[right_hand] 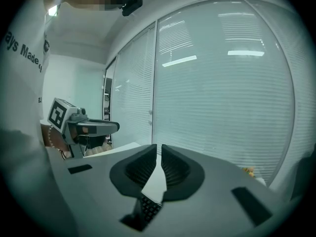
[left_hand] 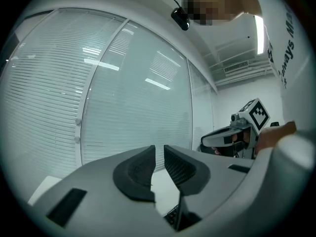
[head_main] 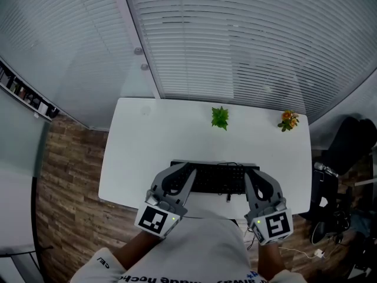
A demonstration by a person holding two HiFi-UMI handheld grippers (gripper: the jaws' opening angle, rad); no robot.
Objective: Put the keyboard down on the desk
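Observation:
The black keyboard lies flat on the white desk, close to its front edge. My left gripper hangs over the keyboard's left end and my right gripper over its right end. In the left gripper view the left gripper points up toward the window, shut, with nothing between its pads; a few keys show below them. The right gripper is likewise shut and empty, with keyboard keys beneath its jaws.
A small green plant and a pot of orange flowers stand at the back of the desk, before the blinds. A black chair and cables stand on the floor at the right. Wooden flooring lies to the left.

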